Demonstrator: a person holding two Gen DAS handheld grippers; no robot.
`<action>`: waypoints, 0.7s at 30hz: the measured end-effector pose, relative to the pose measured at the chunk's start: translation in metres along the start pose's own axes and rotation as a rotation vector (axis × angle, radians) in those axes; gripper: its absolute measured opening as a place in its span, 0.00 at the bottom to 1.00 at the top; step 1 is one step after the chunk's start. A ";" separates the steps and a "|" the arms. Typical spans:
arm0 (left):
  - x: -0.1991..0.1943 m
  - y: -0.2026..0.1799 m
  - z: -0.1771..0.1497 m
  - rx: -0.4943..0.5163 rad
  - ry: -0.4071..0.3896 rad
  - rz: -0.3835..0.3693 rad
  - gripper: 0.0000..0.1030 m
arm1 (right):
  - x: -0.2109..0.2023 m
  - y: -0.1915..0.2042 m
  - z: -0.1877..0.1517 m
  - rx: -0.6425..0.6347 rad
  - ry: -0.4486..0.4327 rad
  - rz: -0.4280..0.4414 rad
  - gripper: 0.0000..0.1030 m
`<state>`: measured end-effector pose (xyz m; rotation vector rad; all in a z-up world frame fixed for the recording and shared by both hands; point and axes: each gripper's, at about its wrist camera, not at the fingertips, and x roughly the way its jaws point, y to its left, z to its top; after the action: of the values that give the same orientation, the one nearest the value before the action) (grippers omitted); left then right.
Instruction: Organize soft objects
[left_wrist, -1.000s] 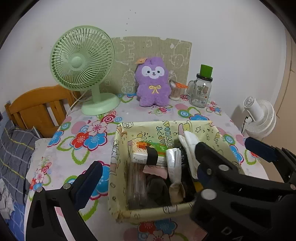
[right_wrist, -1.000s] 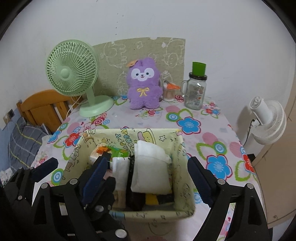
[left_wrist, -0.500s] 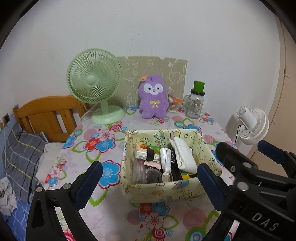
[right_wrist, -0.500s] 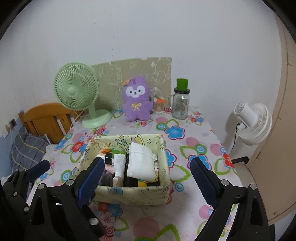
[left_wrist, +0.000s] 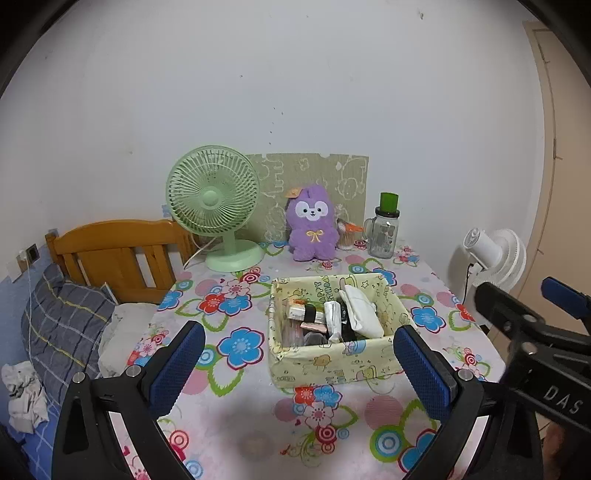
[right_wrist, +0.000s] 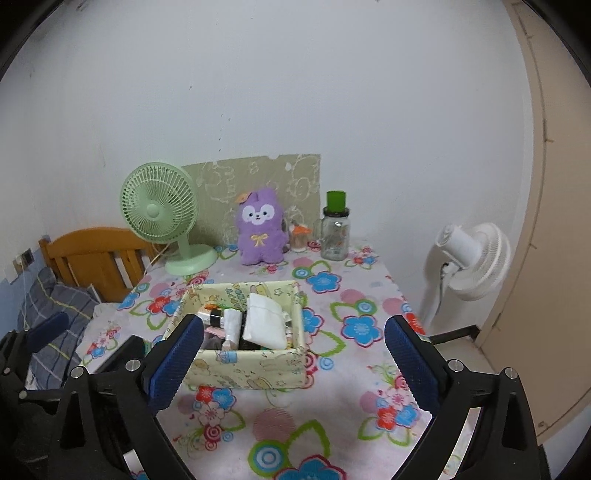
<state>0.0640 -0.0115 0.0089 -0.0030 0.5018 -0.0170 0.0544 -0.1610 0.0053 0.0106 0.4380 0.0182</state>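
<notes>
- The box (left_wrist: 332, 360) sits on the flowered tabletop (left_wrist: 229, 406), near its middle, packed with soft things standing on edge: a white pouch (left_wrist: 360, 314), a white roll (left_wrist: 331, 320), a banded bundle (left_wrist: 304, 314) and darker pieces I cannot make out.
- The left gripper (left_wrist: 297, 365) hangs above the near part of the tabletop, jaws wide and nothing between them; the box lies beyond the blue pads (left_wrist: 177, 365), apart from both.
- The right gripper (right_wrist: 293, 363) has its jaws opening, already wide, with nothing gripped; in the right wrist view the box shows between and beyond the pads (right_wrist: 410, 365), and the left pad overlaps its near corner in the picture only.
- Each gripper shows at the edge of the other's view, side by side.
- At the back by the wall stand a green fan (left_wrist: 214, 203), a purple plush (left_wrist: 312, 225) and a jar (left_wrist: 384, 230).
- A white fan (right_wrist: 471, 258) stands off the tabletop's right side; a bed (left_wrist: 62, 325) lies to the left.
</notes>
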 end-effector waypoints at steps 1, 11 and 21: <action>-0.004 0.001 -0.001 -0.004 -0.004 0.001 1.00 | -0.005 -0.001 -0.001 -0.002 -0.005 -0.004 0.97; -0.043 0.012 -0.010 -0.036 -0.057 0.023 1.00 | -0.040 -0.009 -0.014 -0.005 -0.048 -0.012 0.98; -0.062 0.005 -0.015 -0.011 -0.094 0.025 1.00 | -0.062 -0.011 -0.021 -0.001 -0.088 -0.002 0.98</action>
<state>0.0024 -0.0057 0.0259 -0.0083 0.4076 0.0108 -0.0102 -0.1734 0.0124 0.0103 0.3504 0.0163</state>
